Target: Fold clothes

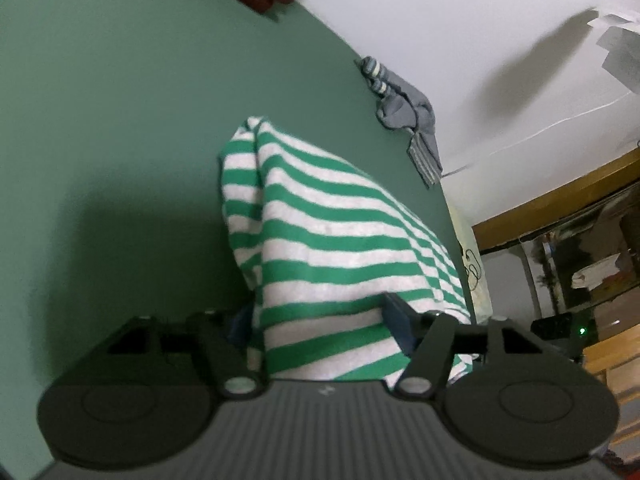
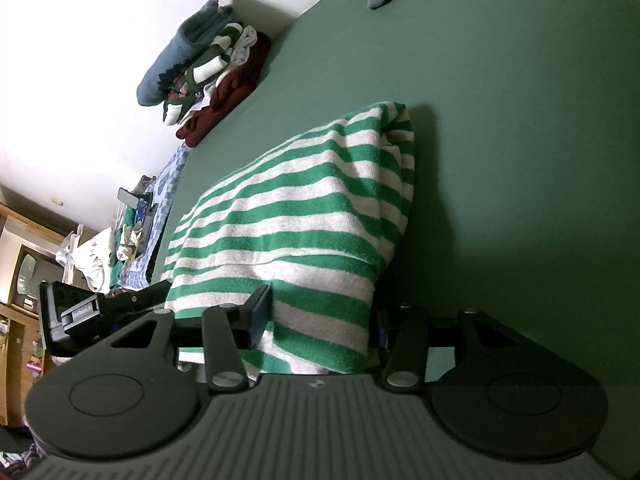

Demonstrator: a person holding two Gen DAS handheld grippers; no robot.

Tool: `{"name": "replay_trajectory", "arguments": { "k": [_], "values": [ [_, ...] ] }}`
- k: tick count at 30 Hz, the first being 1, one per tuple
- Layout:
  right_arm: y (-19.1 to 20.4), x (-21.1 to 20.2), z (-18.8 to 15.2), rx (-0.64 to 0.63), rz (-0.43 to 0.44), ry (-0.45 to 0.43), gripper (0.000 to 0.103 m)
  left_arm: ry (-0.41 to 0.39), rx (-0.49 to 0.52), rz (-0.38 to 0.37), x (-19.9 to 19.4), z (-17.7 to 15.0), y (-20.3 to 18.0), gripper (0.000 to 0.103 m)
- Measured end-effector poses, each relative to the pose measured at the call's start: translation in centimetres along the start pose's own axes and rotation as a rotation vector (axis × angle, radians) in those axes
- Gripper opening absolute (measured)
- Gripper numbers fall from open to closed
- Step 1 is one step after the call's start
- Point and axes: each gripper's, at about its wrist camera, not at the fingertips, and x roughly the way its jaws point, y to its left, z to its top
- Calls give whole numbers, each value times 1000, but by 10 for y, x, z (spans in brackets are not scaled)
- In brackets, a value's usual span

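While each gripper (image 1: 320, 326) (image 2: 320, 320) clamps it, the striped garment (image 1: 320, 232) drapes onto the green surface (image 1: 120, 120).

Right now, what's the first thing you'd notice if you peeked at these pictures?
The green-and-white striped garment jumps out first: it lies mid-way on the green surface, with the left gripper and right gripper each clamping an end. Next, a messy pile of clothes sits by the white wall.

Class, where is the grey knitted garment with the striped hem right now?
The grey knitted garment lies crumpled at the far edge of the green table against the white wall, beyond the green-and-white striped garment.
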Motion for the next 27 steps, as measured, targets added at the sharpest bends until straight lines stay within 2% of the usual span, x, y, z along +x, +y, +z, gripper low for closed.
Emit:
{"name": "replay_trajectory", "arguments": {
  "k": [1, 2, 10, 16, 19, 22, 24, 27],
  "values": [
    [0, 0, 0, 0, 2, 1, 51, 8, -11, -10, 0, 0, 1, 78],
    [0, 0, 0, 1, 4, 2, 52, 17, -22, -20, 1, 0, 2, 80],
    [2, 1, 1, -2, 8, 11, 54, 46, -43, -44, 9, 3, 5, 78],
    [4, 4, 3, -16, 23, 20, 61, 46, -40, -57, 17, 5, 3, 77],
    [6, 5, 4, -22, 24, 22, 61, 44, -29, -42, 18, 5, 1, 69],
    [4, 4, 4, -18, 26, 36, 54, 45, -51, -41, 14, 6, 8, 57],
    [2, 2, 4, -15, 35, 42, 47, 45, -65, -47, 12, 5, 12, 55],
    [1, 0, 4, -22, 39, 47, 45, 38, -60, -43, 12, 4, 11, 53]
  ]
}}
